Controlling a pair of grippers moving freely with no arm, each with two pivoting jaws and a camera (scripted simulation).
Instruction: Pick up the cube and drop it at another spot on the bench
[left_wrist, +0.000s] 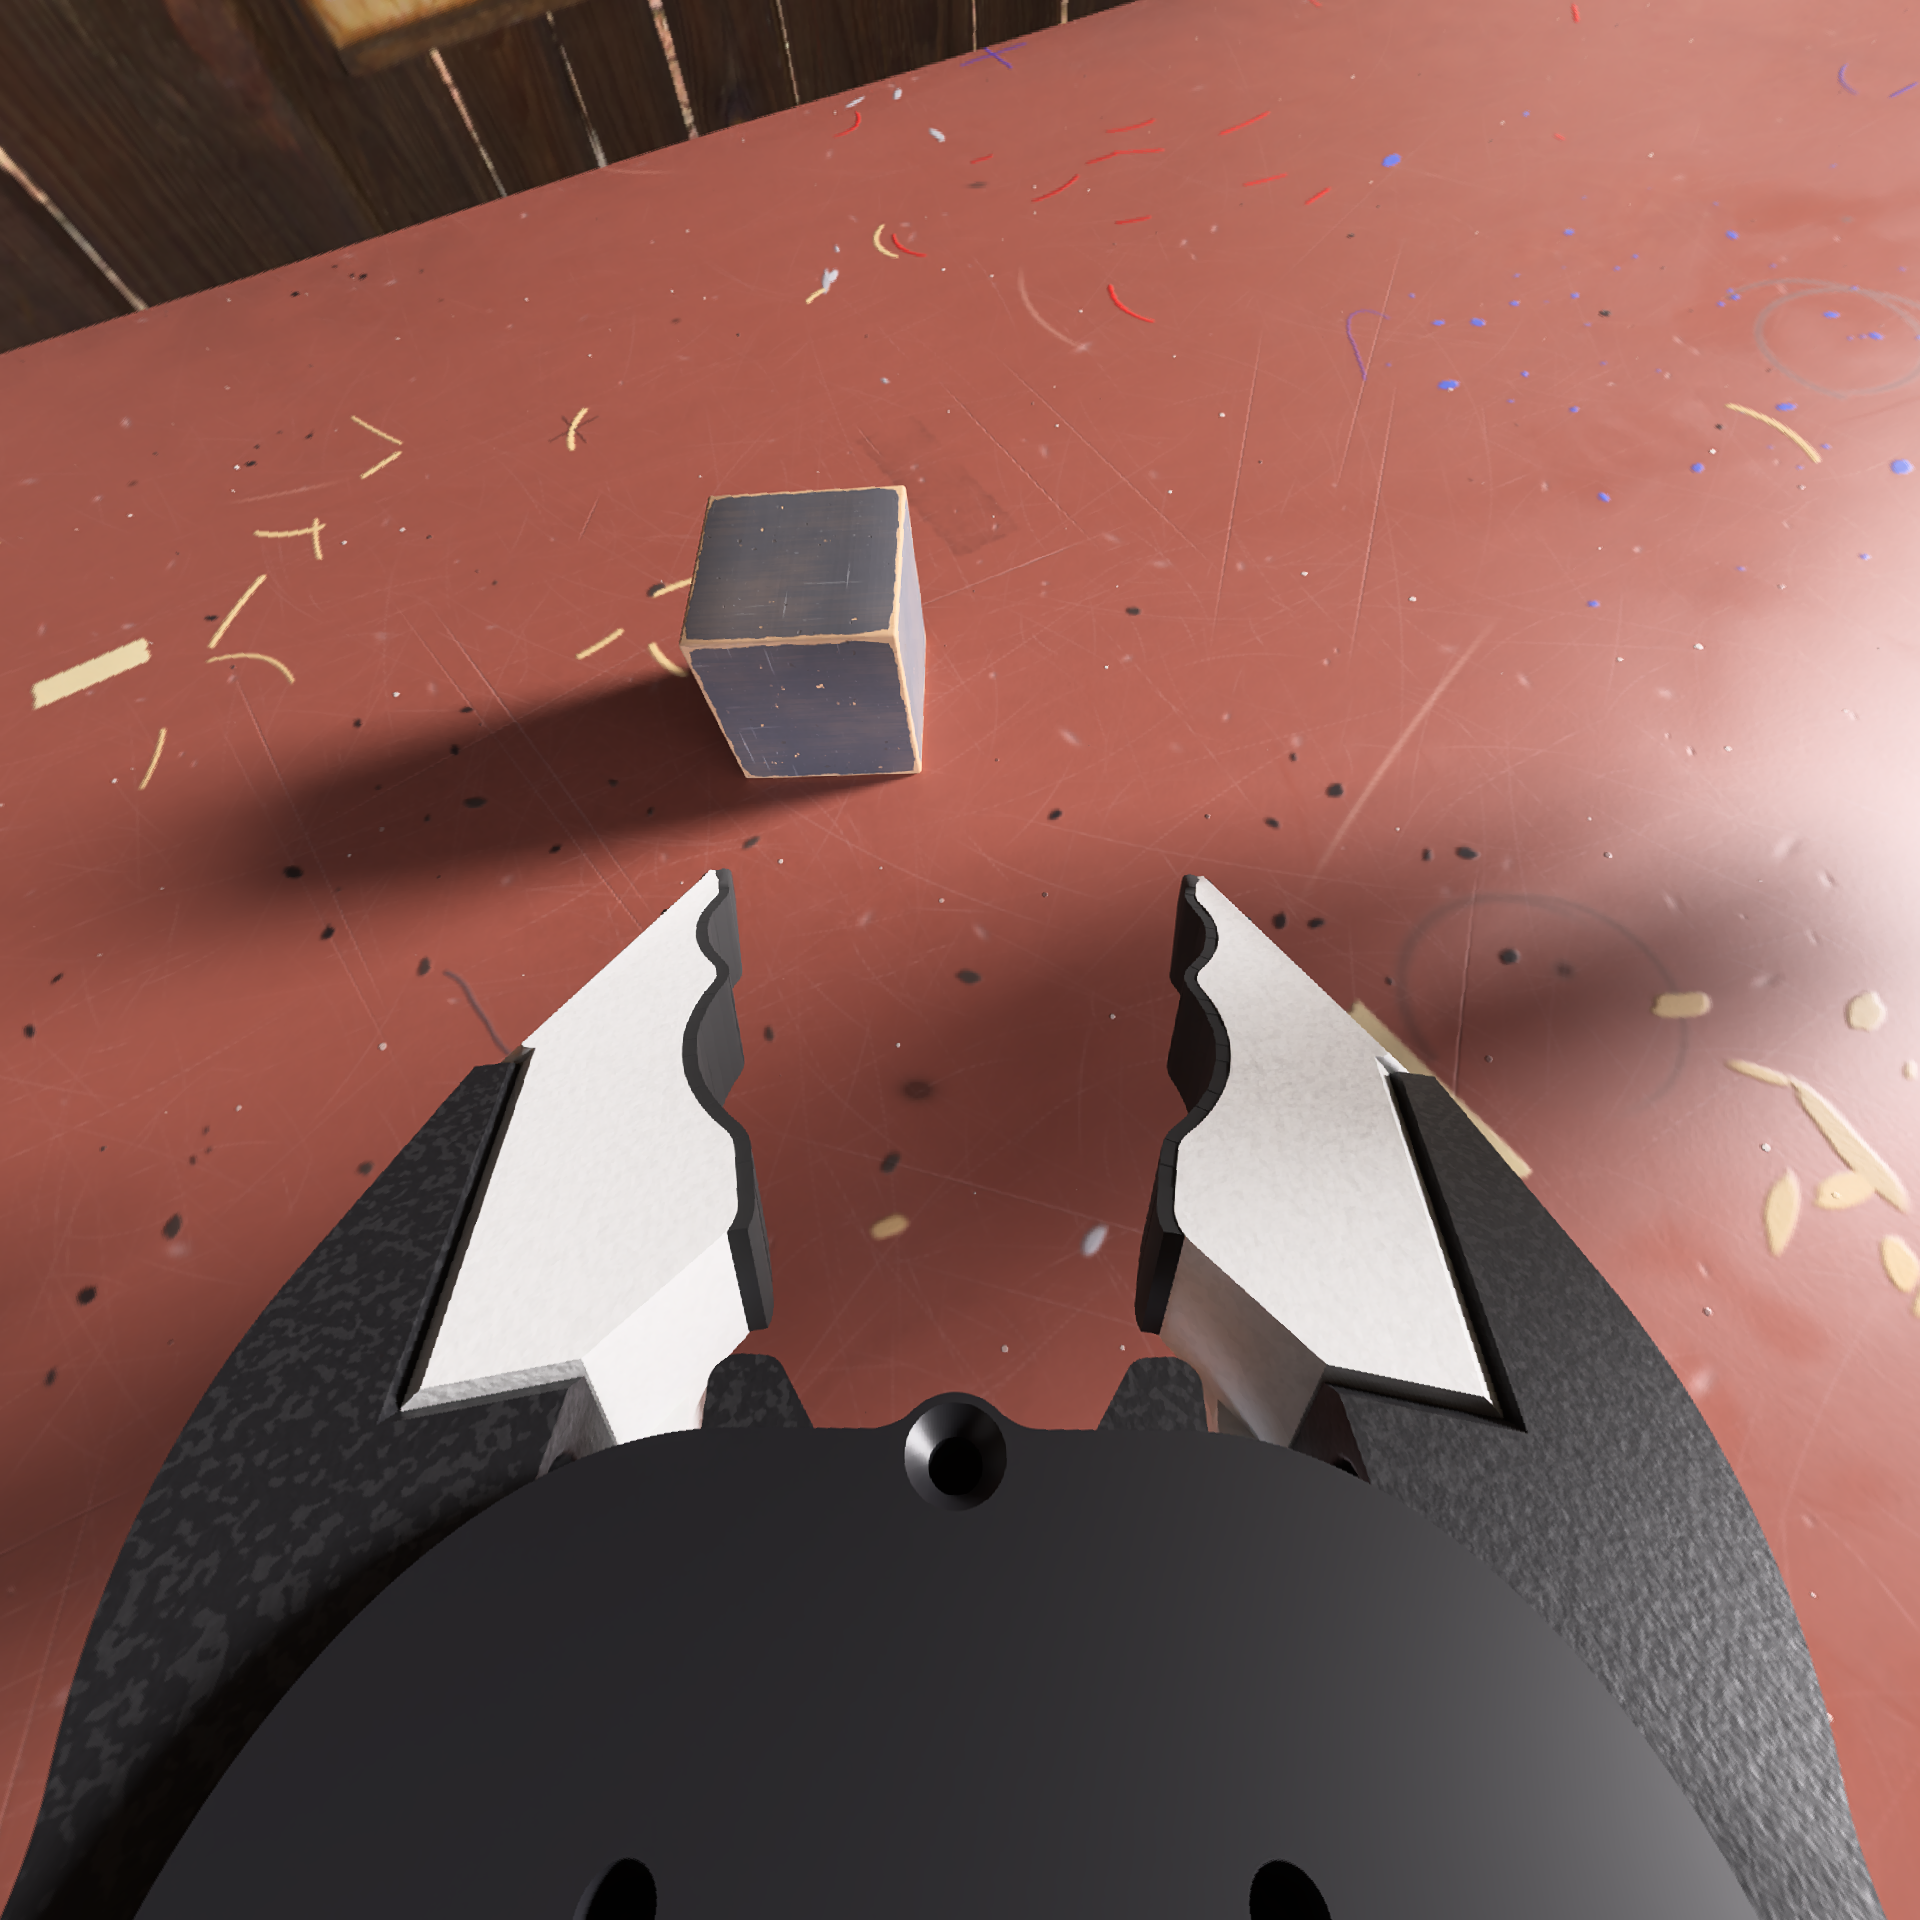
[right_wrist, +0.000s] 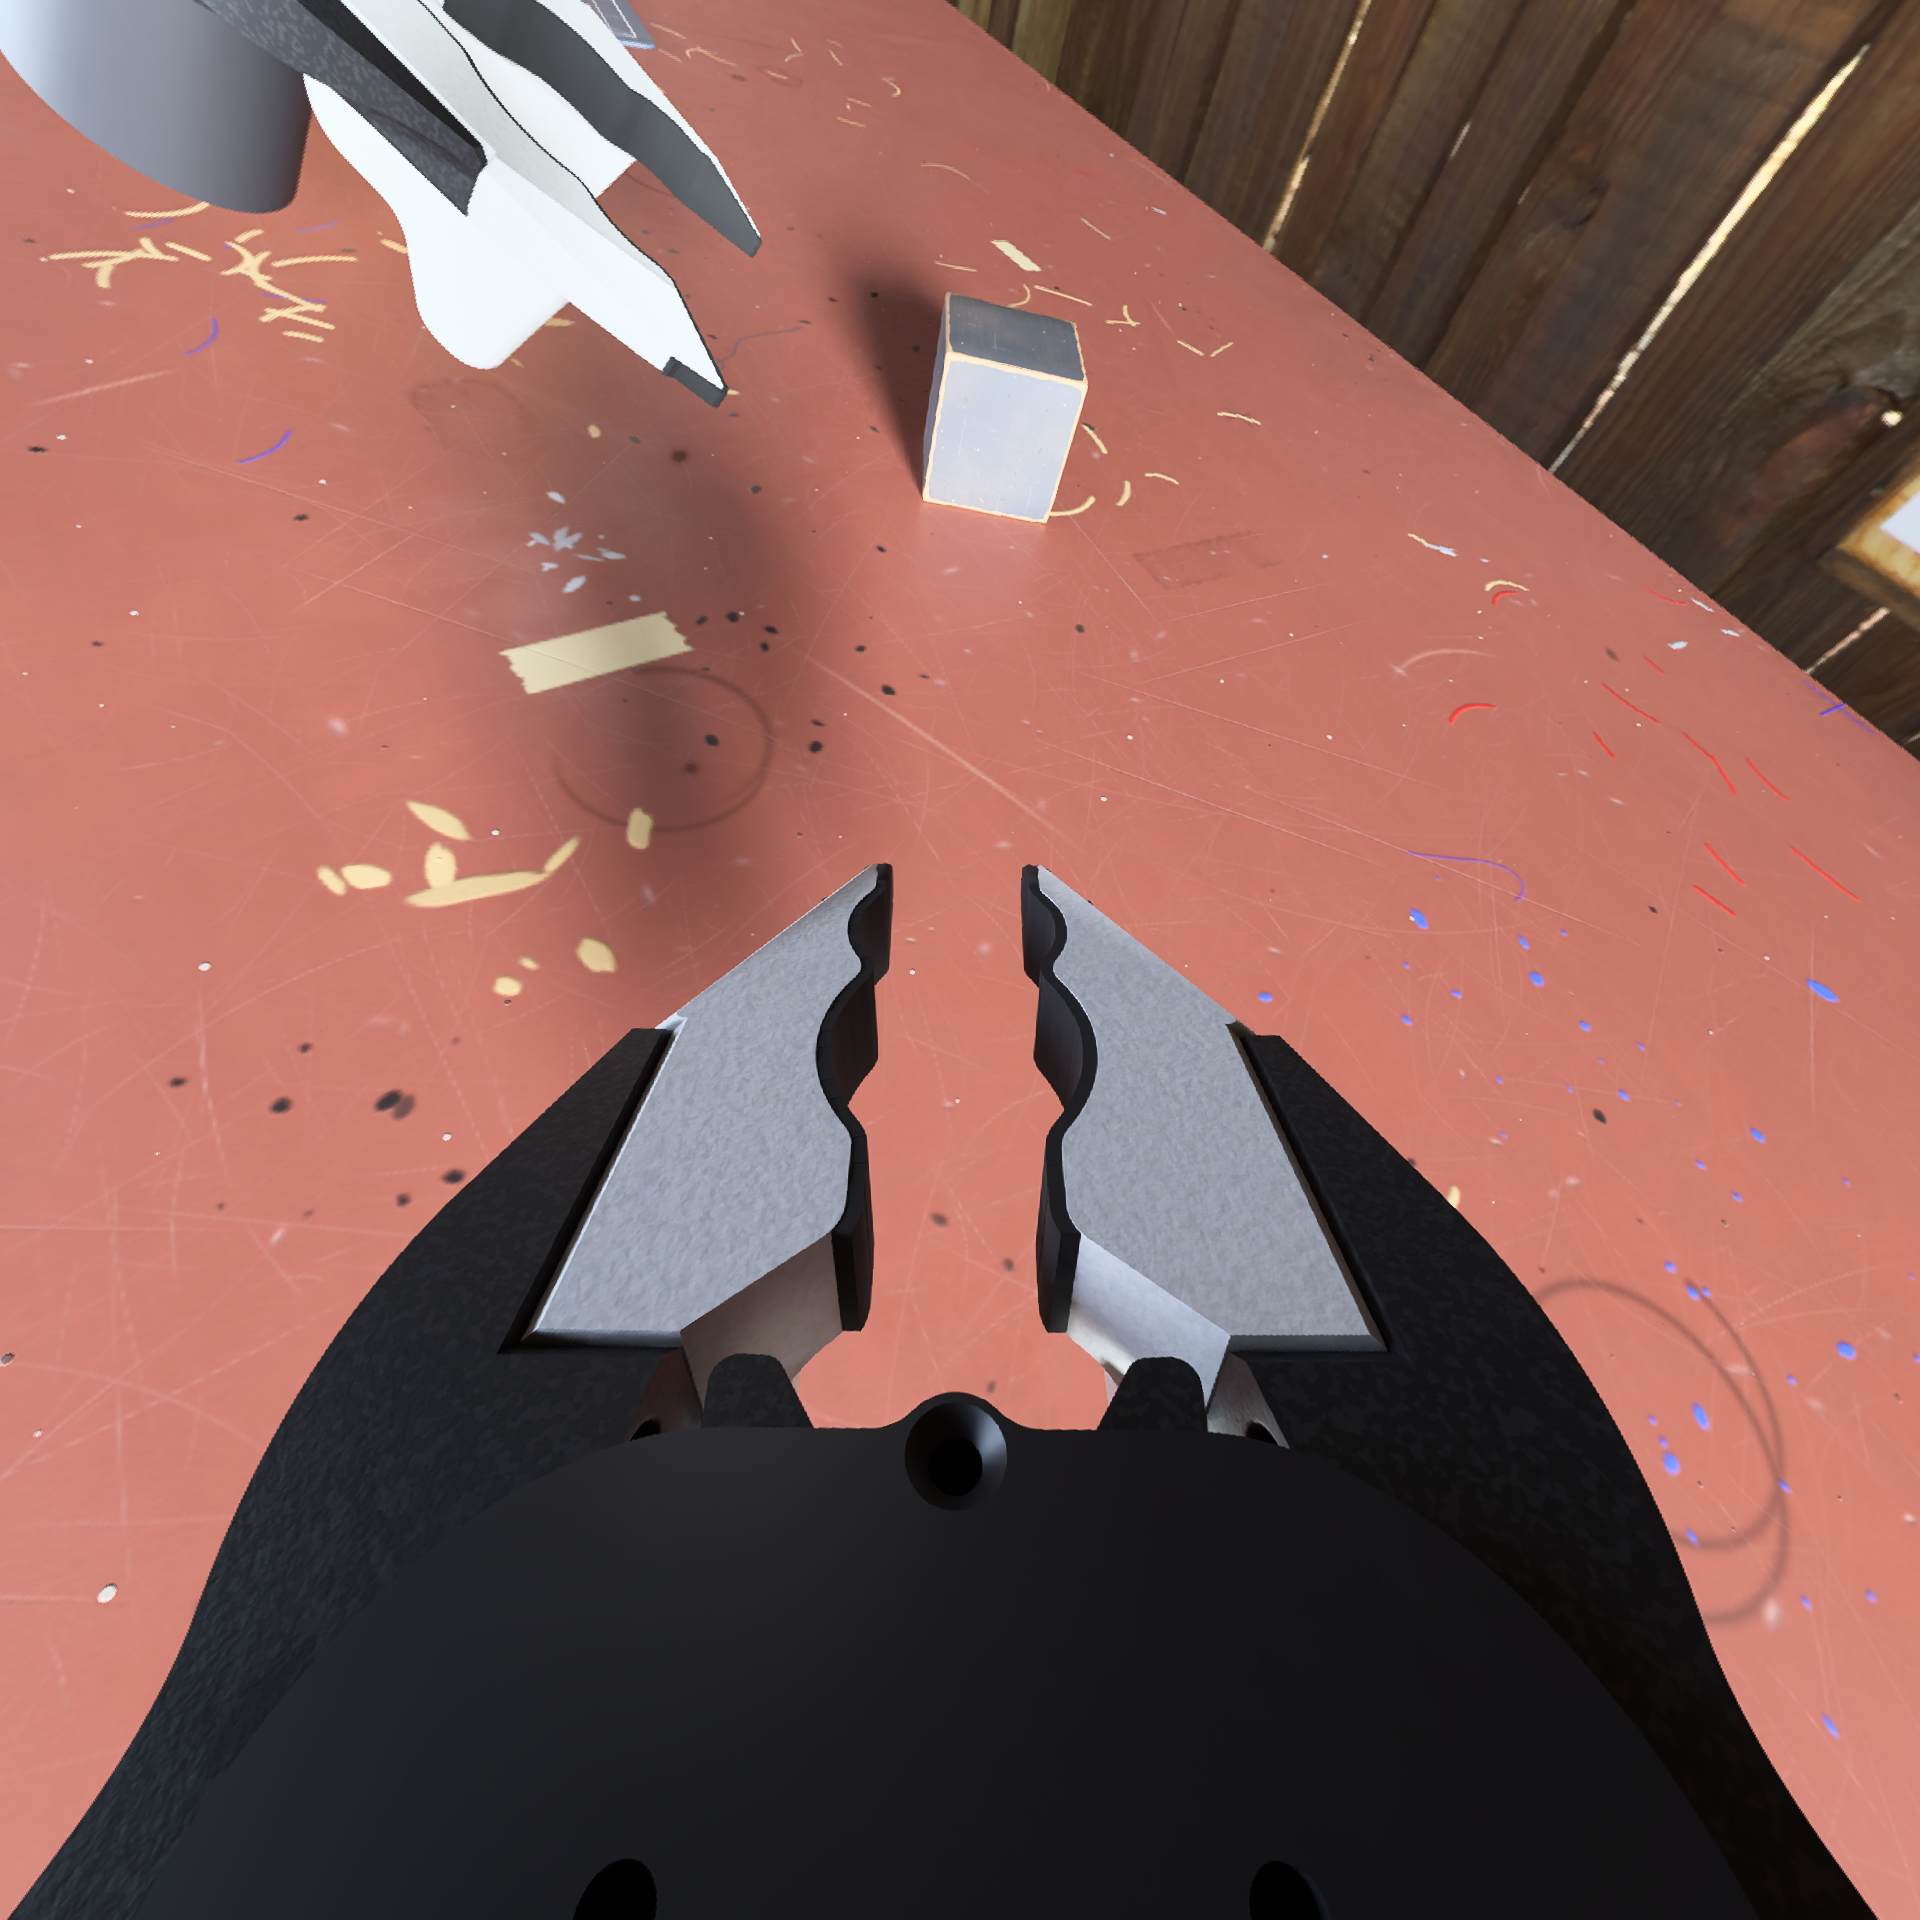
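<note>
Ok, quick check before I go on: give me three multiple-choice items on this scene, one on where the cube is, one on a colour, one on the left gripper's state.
1. Where is the cube?
A. between the left gripper's fingers
B. on the bench, ahead of the left gripper
C. off the bench

2. What colour is the bench top?
A. reddish
B. green
C. white

3. How is the left gripper?
A. shut on the cube
B. shut and empty
C. open and empty

Answers:
1 B: the cube sits on the surface beyond the fingertips, untouched.
2 A: the top is a scuffed reddish colour with paint flecks.
3 C: a wide gap shows between its fingers, nothing in it.
</note>
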